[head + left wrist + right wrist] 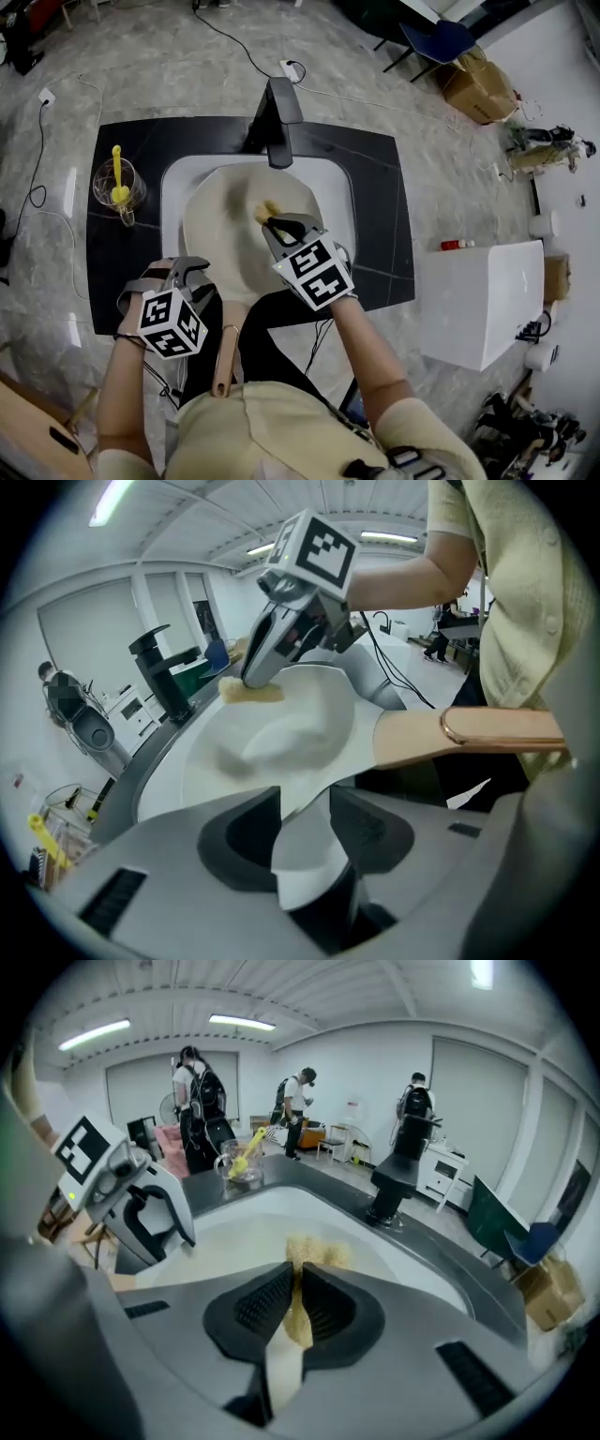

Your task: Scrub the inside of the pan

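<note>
**Pan's in the sink, sponge is down inside it**

So the biggest thing here is the black stone-look countertop (375,187), with a white rectangular sink (173,187) sunk into it. A big round cream pan (225,234) sits in that sink and covers most of the basin. Its long tan handle (225,347) sticks out over the counter's front edge towards the person.

The left gripper (195,274) is at the pan's near-left edge. Its own view shows the jaws standing wide with the pan's pale rim tucked deep between them, and it looks pressed against both pads, so I'd call that a grip on the rim.

The right gripper (279,225) reaches in over the middle of the pan. Its ribbed jaws are nearly together, pinching a small yellow sponge (265,212). The sponge pokes out past the tips and sits against the pan's inner surface, on the side nearer the faucet.

The tall black faucet (277,122) stands at the back of the sink, spout hanging over the pan's far edge. On the counter left of the sink there's a clear glass cup (117,192) with a yellow brush (117,173) standing in it.
</note>
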### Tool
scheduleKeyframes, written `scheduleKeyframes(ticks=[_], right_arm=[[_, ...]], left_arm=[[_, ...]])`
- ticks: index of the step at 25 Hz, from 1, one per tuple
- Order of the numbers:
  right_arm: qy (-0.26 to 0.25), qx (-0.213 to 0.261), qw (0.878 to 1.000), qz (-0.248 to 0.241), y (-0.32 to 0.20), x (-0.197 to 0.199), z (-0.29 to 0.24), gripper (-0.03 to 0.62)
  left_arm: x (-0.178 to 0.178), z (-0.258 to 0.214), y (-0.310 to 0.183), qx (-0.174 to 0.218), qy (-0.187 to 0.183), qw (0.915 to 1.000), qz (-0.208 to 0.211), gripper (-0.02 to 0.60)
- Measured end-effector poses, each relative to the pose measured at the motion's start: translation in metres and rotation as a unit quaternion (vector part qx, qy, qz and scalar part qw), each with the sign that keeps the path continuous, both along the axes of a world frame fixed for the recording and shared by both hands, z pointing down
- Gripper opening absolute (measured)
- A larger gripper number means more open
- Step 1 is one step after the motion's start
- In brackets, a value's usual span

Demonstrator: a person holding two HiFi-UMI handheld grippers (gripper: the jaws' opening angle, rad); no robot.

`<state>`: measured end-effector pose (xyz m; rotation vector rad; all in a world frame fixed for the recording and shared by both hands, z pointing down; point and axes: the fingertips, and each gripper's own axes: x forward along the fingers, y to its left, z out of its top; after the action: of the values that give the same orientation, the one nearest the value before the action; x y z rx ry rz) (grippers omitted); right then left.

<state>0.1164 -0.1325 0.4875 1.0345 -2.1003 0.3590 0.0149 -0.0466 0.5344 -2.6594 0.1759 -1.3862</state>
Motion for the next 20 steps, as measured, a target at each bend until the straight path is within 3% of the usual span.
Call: scheduleKeyframes(ticks=[4, 9, 14, 20], right_arm=[[0.054, -0.01, 0.998, -0.033, -0.026, -0.009, 0.029, 0.043], [0.088, -0.024, 0.995, -0.037, -0.051, -0.015, 0.054, 0.041], [0.092, -0.023, 0.995, -0.019, -0.076, -0.013, 0.068, 0.043], [0.114, -0.013, 0.993, 0.03, -0.1, -0.006, 0.086, 0.043]], left_arm=[[0.001, 0.001, 0.0, 0.011, -0.008, 0.9994, -0.033, 0.156], [0.001, 0.001, -0.001, 0.03, -0.021, 0.9975, -0.06, 0.156], [0.0, 0.001, -0.001, 0.036, -0.027, 0.9965, -0.07, 0.156], [0.0, 0.0, -0.001, 0.033, -0.008, 0.9972, -0.066, 0.156]])
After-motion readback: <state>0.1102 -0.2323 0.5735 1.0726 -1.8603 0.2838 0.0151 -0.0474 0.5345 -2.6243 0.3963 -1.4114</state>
